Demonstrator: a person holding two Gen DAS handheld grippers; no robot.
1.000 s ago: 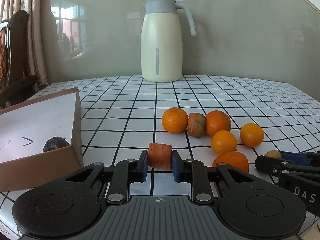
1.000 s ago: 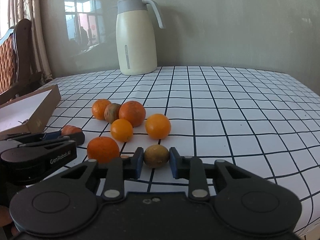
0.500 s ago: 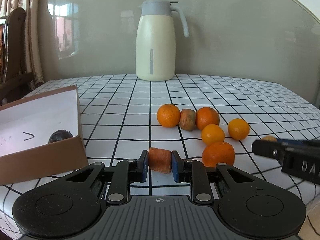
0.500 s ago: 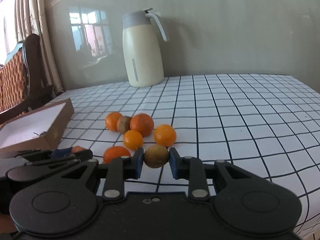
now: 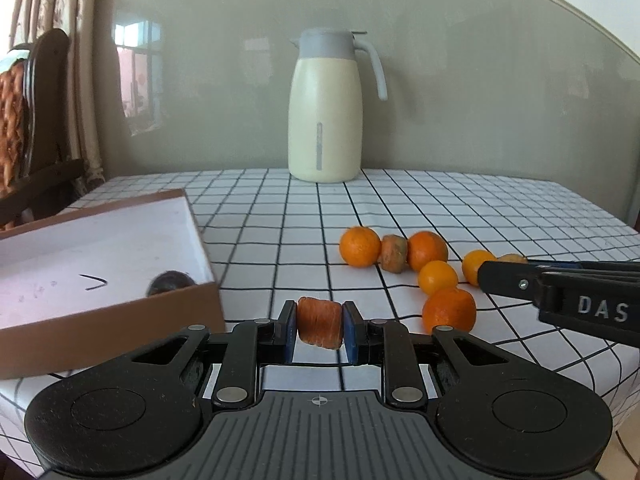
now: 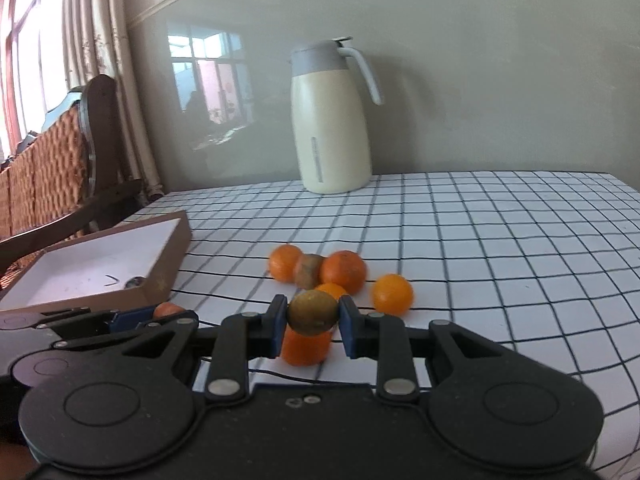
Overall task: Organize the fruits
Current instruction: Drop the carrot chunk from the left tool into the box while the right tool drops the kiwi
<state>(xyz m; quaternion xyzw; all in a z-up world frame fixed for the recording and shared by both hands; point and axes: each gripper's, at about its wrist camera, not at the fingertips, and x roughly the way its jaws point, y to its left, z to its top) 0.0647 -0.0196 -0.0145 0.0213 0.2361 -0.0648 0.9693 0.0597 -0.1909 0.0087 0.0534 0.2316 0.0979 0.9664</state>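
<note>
left gripper (image 5: 320, 330): I'm clamping a stubby orange carrot-like chunk (image 5: 320, 322) between my pads, above the checked tablecloth (image 5: 460, 208).
right gripper (image 6: 313, 326): I'm squeezing a round brownish-green fruit (image 6: 313, 312), over the orange pile (image 6: 344, 272).
box: open brown cardboard box (image 5: 120, 316) sitting just left, one dark fruit (image 5: 170, 282) lying inside.
room: bare cloth stretching right and back toward the cream jug (image 5: 325, 108).

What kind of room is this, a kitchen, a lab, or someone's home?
Most likely a home dining room. The table wears a checked cloth and carries a cream thermos jug, a carved wooden chair with a woven back stands beside it, and curtains hang at a window on the left.
</note>
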